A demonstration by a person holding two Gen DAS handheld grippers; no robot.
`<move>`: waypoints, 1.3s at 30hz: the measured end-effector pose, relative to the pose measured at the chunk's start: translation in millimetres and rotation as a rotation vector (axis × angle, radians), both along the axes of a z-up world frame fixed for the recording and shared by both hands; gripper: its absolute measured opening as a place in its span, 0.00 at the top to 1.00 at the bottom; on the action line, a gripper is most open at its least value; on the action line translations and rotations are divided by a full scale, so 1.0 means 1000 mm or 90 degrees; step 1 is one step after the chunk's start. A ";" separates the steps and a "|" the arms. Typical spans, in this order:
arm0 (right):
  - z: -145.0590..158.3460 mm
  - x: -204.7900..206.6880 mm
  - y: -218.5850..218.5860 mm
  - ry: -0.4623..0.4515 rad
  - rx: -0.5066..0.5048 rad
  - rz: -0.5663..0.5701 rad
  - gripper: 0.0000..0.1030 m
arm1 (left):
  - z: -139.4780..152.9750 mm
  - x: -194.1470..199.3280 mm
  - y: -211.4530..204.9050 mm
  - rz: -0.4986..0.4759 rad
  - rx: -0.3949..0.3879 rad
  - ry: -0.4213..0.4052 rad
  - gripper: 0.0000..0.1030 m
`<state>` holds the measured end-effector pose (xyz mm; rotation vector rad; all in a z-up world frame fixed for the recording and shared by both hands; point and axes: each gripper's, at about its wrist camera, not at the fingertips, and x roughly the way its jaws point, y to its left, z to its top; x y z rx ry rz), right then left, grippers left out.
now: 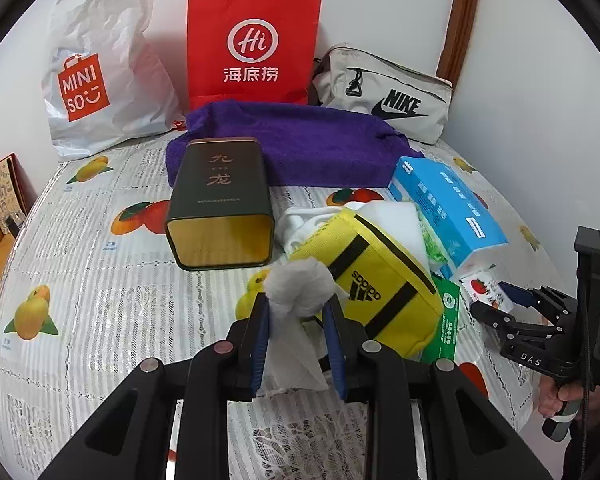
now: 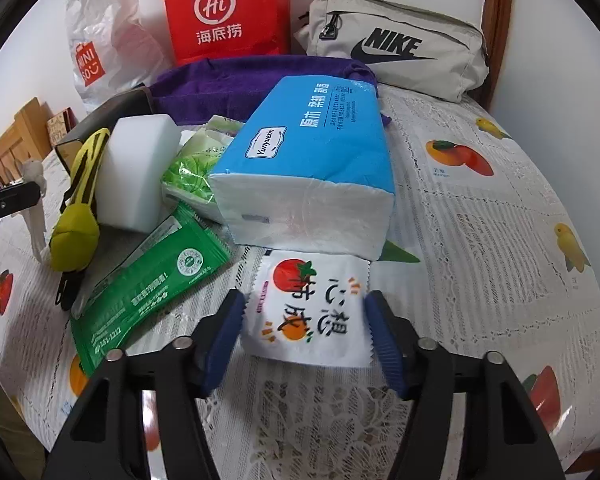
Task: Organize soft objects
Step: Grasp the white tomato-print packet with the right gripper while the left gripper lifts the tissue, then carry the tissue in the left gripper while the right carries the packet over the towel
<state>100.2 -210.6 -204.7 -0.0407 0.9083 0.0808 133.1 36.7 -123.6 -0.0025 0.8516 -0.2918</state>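
Observation:
My left gripper [image 1: 298, 312] is shut on a crumpled white tissue [image 1: 300, 292], held just above the fruit-print tablecloth [image 1: 100, 300] in front of a yellow Adidas pouch [image 1: 380, 284]. My right gripper [image 2: 305, 312] straddles a small white packet with a tomato print [image 2: 308, 304] that lies flat on the cloth. Both blue pads touch the packet's side edges. In the left wrist view that right gripper [image 1: 496, 300] shows at the far right with the packet [image 1: 484, 290] at its tips. A blue tissue pack [image 2: 312, 152] lies just behind the packet.
A green wipes packet [image 2: 152, 276], a white sponge block [image 2: 136, 168] and a green-print pack [image 2: 196, 168] crowd the left of the blue pack. A dark tin [image 1: 220, 200] lies on its side before a purple towel [image 1: 300, 144]. Miniso bag [image 1: 100, 72], red bag [image 1: 252, 40] and Nike pouch [image 1: 384, 96] line the wall.

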 end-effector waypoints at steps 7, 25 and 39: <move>0.004 -0.011 0.000 0.005 0.003 0.022 0.58 | 0.002 -0.003 -0.003 -0.001 0.002 0.005 0.76; 0.063 -0.027 0.002 -0.053 0.017 0.046 0.58 | 0.033 -0.007 0.006 0.027 -0.012 -0.008 0.76; 0.112 0.014 0.010 -0.102 0.025 0.069 0.58 | 0.071 0.025 0.022 0.056 -0.014 -0.017 0.76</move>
